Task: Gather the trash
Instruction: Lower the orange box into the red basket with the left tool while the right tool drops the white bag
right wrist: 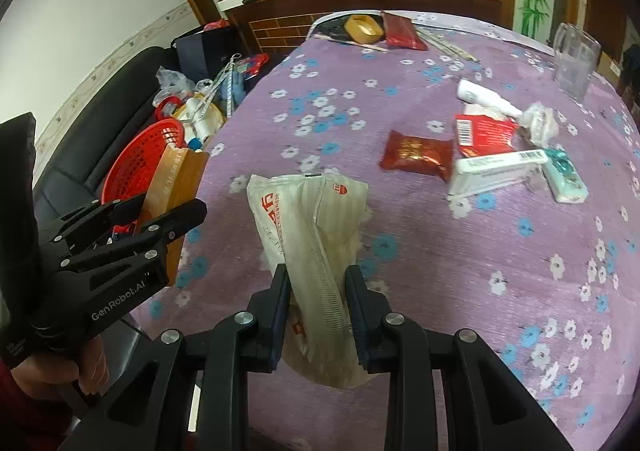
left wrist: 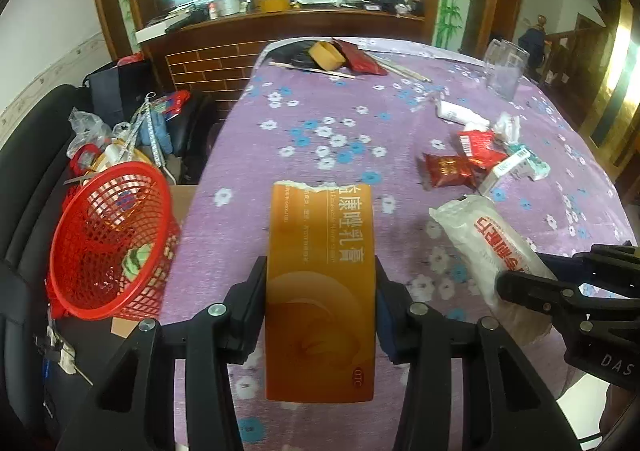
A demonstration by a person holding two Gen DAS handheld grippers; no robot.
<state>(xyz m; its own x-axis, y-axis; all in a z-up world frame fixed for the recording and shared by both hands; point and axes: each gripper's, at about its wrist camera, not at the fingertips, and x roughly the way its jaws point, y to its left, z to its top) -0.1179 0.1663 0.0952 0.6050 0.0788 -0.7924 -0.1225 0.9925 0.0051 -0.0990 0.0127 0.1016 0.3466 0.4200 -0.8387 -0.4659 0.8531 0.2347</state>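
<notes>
My left gripper [left wrist: 320,271] is shut on an orange medicine box [left wrist: 320,283] with a torn far end, held above the purple flowered tablecloth [left wrist: 320,123]. The box also shows in the right wrist view [right wrist: 176,187]. My right gripper [right wrist: 318,275] is shut on a white plastic wrapper with red print [right wrist: 308,219], also in the left wrist view [left wrist: 488,243]. A red mesh basket [left wrist: 104,235] with a green scrap inside stands off the table's left edge. More trash lies at the right: a dark red sachet [right wrist: 416,153], a red packet [right wrist: 480,131], a white box [right wrist: 496,167], a white tube [right wrist: 484,97].
A clear glass [right wrist: 574,59] stands at the far right. A tape roll [right wrist: 362,29], a red pouch [right wrist: 402,31] and chopsticks [left wrist: 312,69] lie at the far edge. A black chair with clutter [left wrist: 132,131] stands left of the table. A wooden counter [left wrist: 280,27] is behind.
</notes>
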